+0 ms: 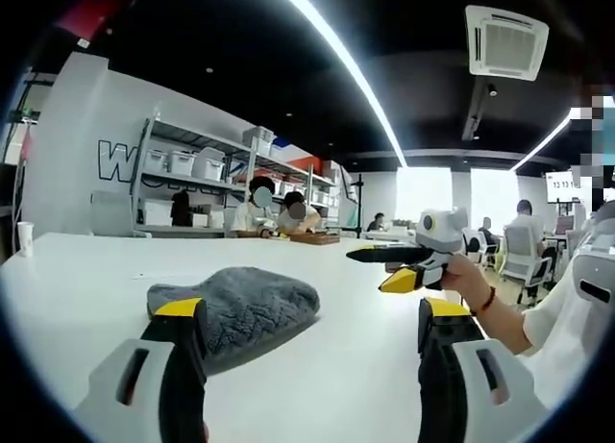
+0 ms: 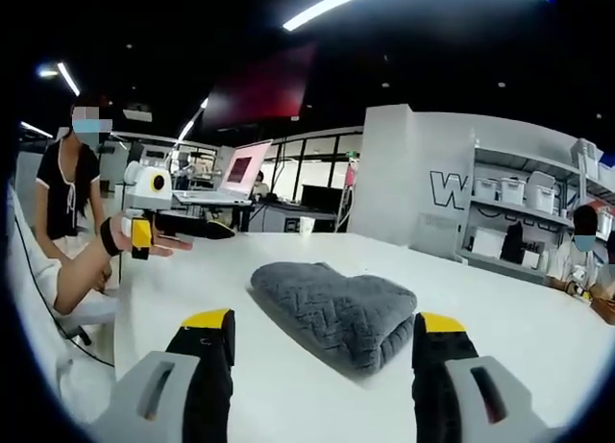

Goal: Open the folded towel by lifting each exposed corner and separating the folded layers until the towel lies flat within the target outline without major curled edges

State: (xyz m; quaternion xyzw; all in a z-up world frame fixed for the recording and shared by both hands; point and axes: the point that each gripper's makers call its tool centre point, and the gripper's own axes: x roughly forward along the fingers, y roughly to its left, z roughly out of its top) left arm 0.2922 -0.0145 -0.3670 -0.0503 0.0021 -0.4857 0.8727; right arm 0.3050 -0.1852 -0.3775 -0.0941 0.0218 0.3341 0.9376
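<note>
We're in an open-plan lab/office: big white desk (image 1: 86,270), metal shelving (image 1: 207,179) w/ storage bins (image 1: 183,161), ceiling AC unit (image 1: 506,41), strip lights (image 1: 336,54), people seated at workstations (image 1: 274,212), wall screen (image 1: 560,185).

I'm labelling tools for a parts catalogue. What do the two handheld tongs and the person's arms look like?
Both tongs have black jaws with yellow tips on light grey bodies. The right tongs carry a white housing. The person wears a red wristband, a black wrist strap and a white sleeve.
</note>
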